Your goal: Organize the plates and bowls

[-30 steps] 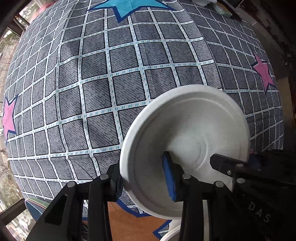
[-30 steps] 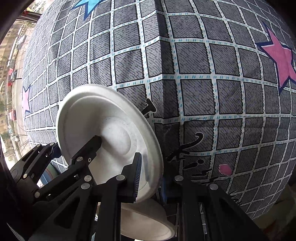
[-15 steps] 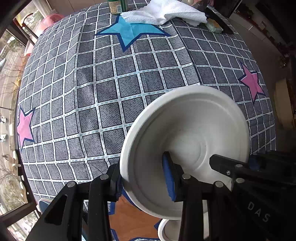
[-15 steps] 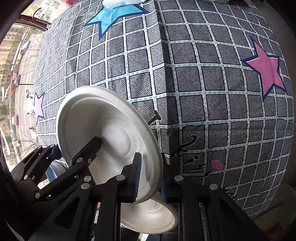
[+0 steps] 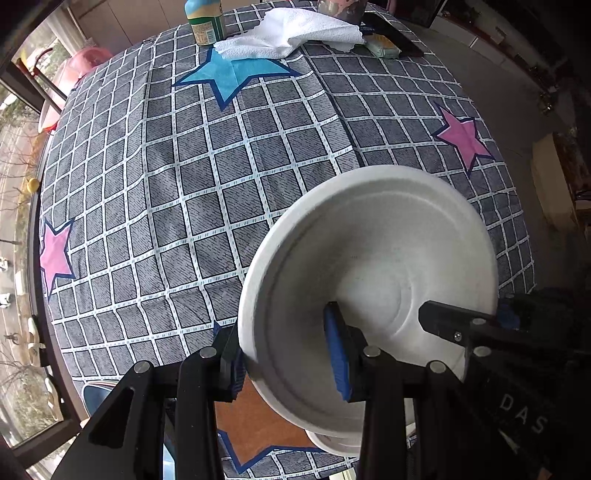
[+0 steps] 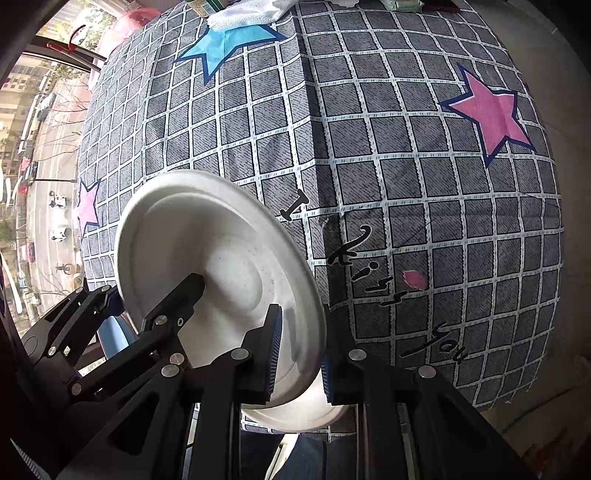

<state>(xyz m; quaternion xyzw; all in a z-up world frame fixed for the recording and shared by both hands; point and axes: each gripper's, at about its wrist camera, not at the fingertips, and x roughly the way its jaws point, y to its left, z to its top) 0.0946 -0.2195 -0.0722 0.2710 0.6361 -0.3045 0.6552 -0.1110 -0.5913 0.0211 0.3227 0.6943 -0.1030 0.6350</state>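
Tabletop [image 5: 207,206] under grey checked cloth with white grid lines, blue and pink stars. At far edge, resting on cloth: crumpled white towel [image 5: 291,33], green-labelled bottle [image 5: 205,22], pale green packet [image 5: 384,46]. Near edge: white dish [image 6: 306,410], partly hidden.

this looks like a room in a home, high above a city street. ahead of the fingers a table wears a grey checked tablecloth [image 5: 229,192] printed with blue and pink stars, and at its far edge sit a crumpled white towel [image 5: 295,33] and a labelled bottle [image 5: 205,20]. off to the fingers' left, a large window [image 6: 40,147] shows roads, parked cars and bare trees below.
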